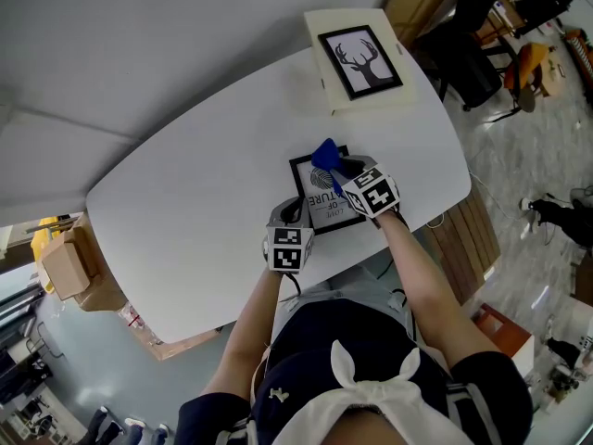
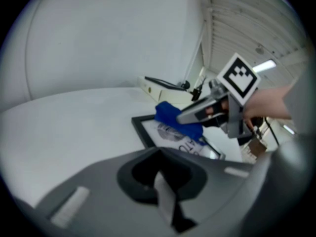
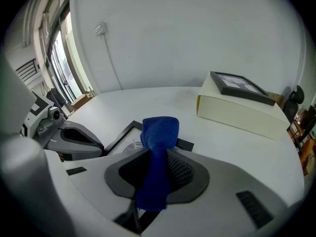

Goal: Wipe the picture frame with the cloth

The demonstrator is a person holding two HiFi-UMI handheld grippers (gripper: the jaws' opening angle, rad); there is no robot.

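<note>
White rounded table (image 1: 185, 184) fills the head view, and the black rectangular picture frame (image 1: 324, 207) lies flat near your edge of it. Your right gripper (image 1: 341, 172) presses the folded blue terry cloth (image 1: 326, 154) onto the frame's far end. Your left gripper (image 1: 295, 211) sits at the frame's near-left corner. Well apart, at the far edge, a cream box (image 1: 347, 95) carries a second black frame with an antler print (image 1: 361, 58).

From the left gripper view, your left gripper (image 2: 160, 174) has its jaws together with nothing between them. Beyond it, the cloth (image 2: 173, 116) rests on the frame's glass (image 2: 170, 137) under the right gripper (image 2: 192, 115).

From the right gripper view, your right gripper (image 3: 158, 169) is clamped on the cloth (image 3: 159, 132), whose folded end sticks out ahead over the frame (image 3: 123, 136). Whether your left gripper (image 3: 81, 142) actually touches the frame, you cannot tell.

You look to be mid-wipe. The cloth covers only the far part of the glass, so the printed middle, the near end and the border probably remain. No dirt shows, so how much is already clean cannot be judged.
</note>
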